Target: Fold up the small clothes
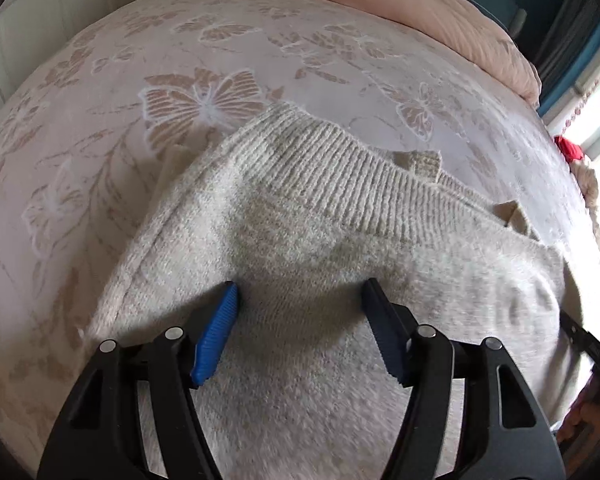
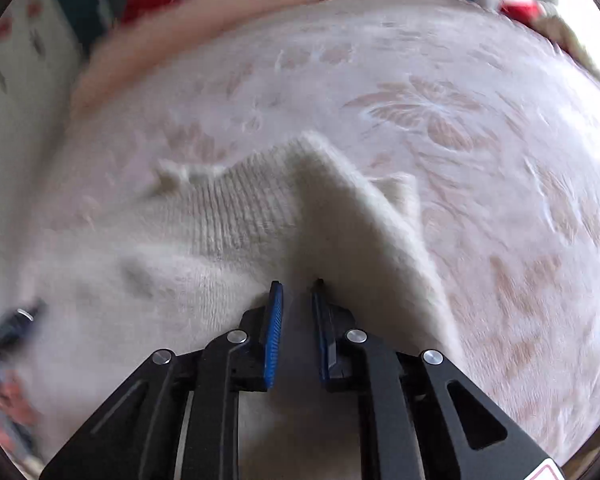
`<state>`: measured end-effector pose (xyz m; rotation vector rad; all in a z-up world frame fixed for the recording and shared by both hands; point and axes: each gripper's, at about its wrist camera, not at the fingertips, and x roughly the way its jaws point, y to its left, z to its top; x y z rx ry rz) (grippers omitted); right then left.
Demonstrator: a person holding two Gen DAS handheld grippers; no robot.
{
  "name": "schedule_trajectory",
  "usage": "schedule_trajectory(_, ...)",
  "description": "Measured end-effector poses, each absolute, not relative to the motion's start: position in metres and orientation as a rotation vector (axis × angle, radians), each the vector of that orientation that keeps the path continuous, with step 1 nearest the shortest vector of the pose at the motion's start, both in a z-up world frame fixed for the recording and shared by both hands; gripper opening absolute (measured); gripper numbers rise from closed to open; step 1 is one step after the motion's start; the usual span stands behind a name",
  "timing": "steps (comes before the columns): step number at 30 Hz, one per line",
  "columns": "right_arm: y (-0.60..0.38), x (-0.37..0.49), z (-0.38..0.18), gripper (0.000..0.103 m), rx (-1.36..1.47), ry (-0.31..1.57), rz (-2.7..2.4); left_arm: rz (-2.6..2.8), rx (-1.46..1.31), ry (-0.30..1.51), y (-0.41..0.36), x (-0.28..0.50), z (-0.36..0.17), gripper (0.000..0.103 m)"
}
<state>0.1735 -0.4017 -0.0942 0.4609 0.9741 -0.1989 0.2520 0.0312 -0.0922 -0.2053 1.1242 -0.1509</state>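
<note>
**Sweater part-folded, one claw released, the other nearly closed**

A cream, fuzzy knitted sweater (image 1: 300, 240) with a ribbed hem is seen lying on a pale bedspread patterned with beige butterflies (image 1: 204, 100), one layer already doubled over so that the ribbed band (image 1: 340, 168) crosses the top; a peach quilt (image 1: 380, 4) is bunched along the far edge of the bed.

The left gripper (image 1: 300, 296) is held wide apart over the knit, nothing being pinched between its blue pads; the right gripper (image 2: 298, 288) is narrowed to a slim gap, and whether a fold of the wool is caught in it cannot be told, since that view is blurred.

Risks are judged as follows: the loose upper layer could slide or spring back, being soft and unweighted; fuzzy fibres could be snagged on the ribbed pads; a skewed fold could result if only one side is drawn across.

The left wrist view alone shows two small knitted tabs (image 1: 420, 162) poking out beyond the band, and the other tool at its right edge; the right wrist view alone shows the raised, peaked corner of the fold (image 2: 316, 152) and a hand (image 2: 8, 404) at its left edge.
</note>
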Motion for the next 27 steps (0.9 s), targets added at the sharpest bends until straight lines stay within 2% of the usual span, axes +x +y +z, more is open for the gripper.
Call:
schedule_trajectory(1, -0.405, 0.163, -0.085, 0.023, 0.47, 0.95, -0.217, -0.155, -0.255, 1.117, 0.039, 0.244, -0.082, 0.062)
schedule_trajectory(3, -0.41, 0.134, -0.063, 0.028, 0.468, 0.89, -0.231, -0.157, -0.326, 1.096, 0.055, 0.226, -0.069, 0.067)
schedule_trajectory(5, -0.41, 0.099, -0.054, 0.04, 0.494, 0.863, -0.25, -0.147, -0.367, 1.08, 0.074, 0.203, -0.06, 0.071)
schedule_trajectory(10, -0.385, 0.03, -0.074, 0.052, 0.611, 0.902, -0.197, -0.095, -0.488, 1.081, 0.12, 0.136, -0.068, 0.076)
schedule_trajectory(12, -0.37, 0.023, -0.089, 0.052, 0.611, 0.946, -0.175, -0.068, -0.569, 1.098, 0.133, 0.113, -0.077, 0.081)
schedule_trajectory(17, -0.345, 0.012, -0.111, 0.053, 0.695, 0.979, -0.091, -0.05, -0.649, 1.14, 0.14, 0.091, -0.094, 0.081)
schedule_trajectory(18, -0.345, 0.014, -0.11, 0.055, 0.691, 0.968, -0.081, -0.056, -0.664, 1.122, 0.139, 0.091, -0.092, 0.081)
schedule_trajectory(20, -0.345, 0.026, -0.108, 0.067, 0.69, 0.946, -0.067, -0.073, -0.692, 1.084, 0.139, 0.097, -0.089, 0.085)
schedule_trajectory(21, -0.347, 0.032, -0.11, 0.069, 0.705, 0.939, -0.062, -0.067, -0.706, 1.07, 0.139, 0.102, -0.089, 0.087)
schedule_trajectory(26, -0.375, 0.058, -0.134, 0.069, 0.907, 0.919, -0.11, 0.02, -0.807, 1.079, 0.148, 0.131, -0.106, 0.087)
schedule_trajectory(27, -0.381, 0.062, -0.136, 0.069, 0.956, 0.893, -0.12, 0.031, -0.809, 1.062, 0.149, 0.136, -0.103, 0.082)
